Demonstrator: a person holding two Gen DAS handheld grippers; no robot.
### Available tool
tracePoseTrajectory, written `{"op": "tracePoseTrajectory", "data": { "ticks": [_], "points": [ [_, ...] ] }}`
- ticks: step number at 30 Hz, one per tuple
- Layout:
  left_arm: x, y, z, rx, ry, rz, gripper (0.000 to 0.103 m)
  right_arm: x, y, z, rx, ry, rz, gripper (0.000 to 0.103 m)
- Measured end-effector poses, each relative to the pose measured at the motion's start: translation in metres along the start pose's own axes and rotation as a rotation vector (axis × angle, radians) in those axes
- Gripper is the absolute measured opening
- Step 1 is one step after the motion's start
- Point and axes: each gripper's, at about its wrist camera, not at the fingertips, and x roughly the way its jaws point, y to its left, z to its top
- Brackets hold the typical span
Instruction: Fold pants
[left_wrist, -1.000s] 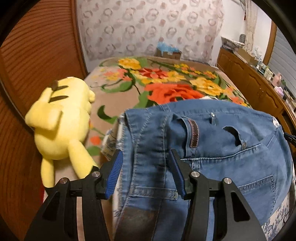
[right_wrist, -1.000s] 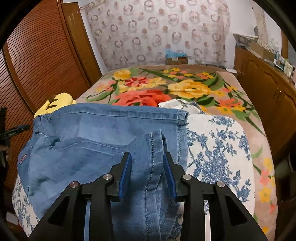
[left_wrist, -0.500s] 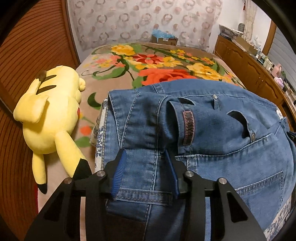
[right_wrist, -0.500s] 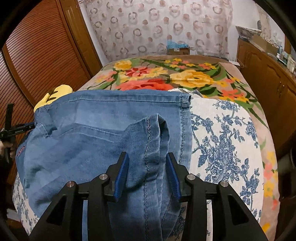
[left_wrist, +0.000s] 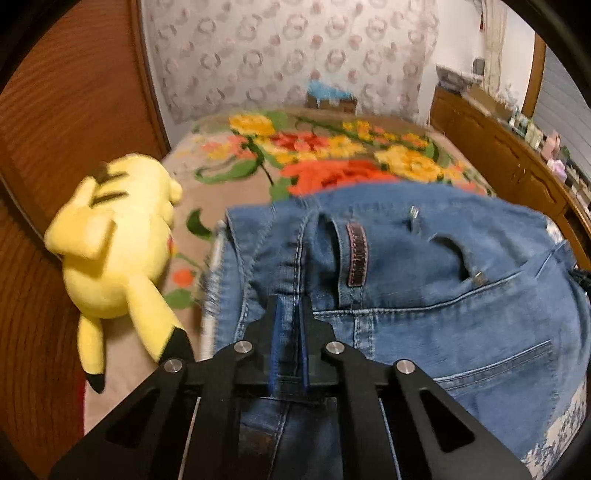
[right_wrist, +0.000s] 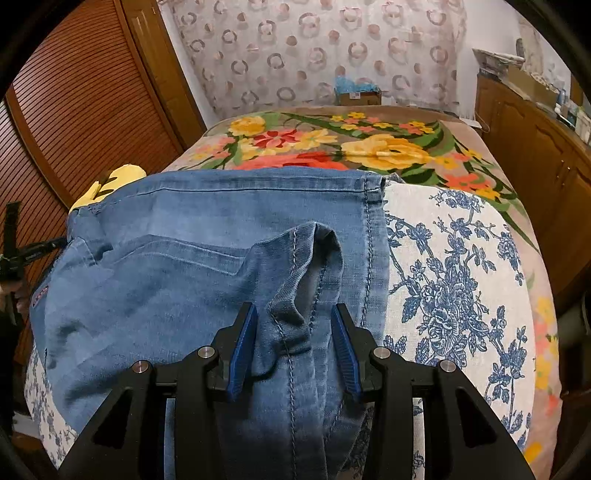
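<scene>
Left wrist view: left gripper has just pinched a denim ridge of the jeans, which lie crosswise on the blue-patterned cloth, waistband toward the yellow plush. Right gripper stands half-open around a raised fold.

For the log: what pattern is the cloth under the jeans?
White cloth with blue floral print; clearest in the right wrist view.

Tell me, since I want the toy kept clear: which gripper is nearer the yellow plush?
Left. The left gripper, shut on the jeans waistband, sits just beside the yellow plush. The right gripper is at the jeans' other end, the plush peeking out far off.
</scene>
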Motion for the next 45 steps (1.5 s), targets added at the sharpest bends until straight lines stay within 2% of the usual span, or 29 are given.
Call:
{"op": "tracePoseTrajectory", "data": {
  "ticks": [4,7,17,18,19,20,24,28,30,35,40,45],
  "points": [
    [-0.034,0.005,0.007,-0.021,-0.082,0.001,0.009,0.001,0.001,0.0,0.004,-0.003,0.0,0.044],
    [-0.046,0.001,0.012,-0.002,-0.112,0.007,0.009,0.001,0.002,0.0,0.007,-0.008,0.0,0.044],
    [-0.043,-0.002,0.012,0.007,-0.109,0.017,0.009,-0.003,0.004,0.006,-0.016,-0.022,0.026,0.043],
    [-0.044,-0.002,0.012,0.008,-0.111,0.019,0.009,-0.005,0.003,0.009,-0.018,-0.027,0.035,0.037],
    [-0.045,-0.002,0.012,0.006,-0.118,0.021,0.009,-0.007,0.004,0.011,-0.019,-0.031,0.041,0.021],
    [-0.048,-0.002,0.011,0.002,-0.129,0.023,0.009,-0.009,0.004,0.013,-0.023,-0.039,0.046,0.016],
    [-0.068,-0.001,0.017,-0.007,-0.202,0.034,0.009,-0.038,0.0,0.018,-0.016,-0.137,0.06,0.008],
    [-0.083,0.002,0.032,-0.017,-0.268,0.043,0.009,-0.075,-0.01,0.02,0.002,-0.238,0.055,0.006],
    [-0.087,0.006,0.043,-0.023,-0.29,0.053,0.009,-0.089,-0.011,0.022,-0.014,-0.273,0.025,0.006],
    [-0.075,0.009,0.075,-0.031,-0.321,0.045,0.009,-0.101,-0.02,0.033,-0.016,-0.314,-0.014,0.006],
    [-0.041,-0.003,0.101,-0.018,-0.308,0.05,0.009,-0.071,-0.018,0.046,-0.012,-0.3,-0.084,0.006],
    [-0.007,-0.006,0.112,-0.022,-0.241,0.057,0.009,-0.039,-0.002,0.058,0.006,-0.268,-0.118,0.006]
  ]
}}
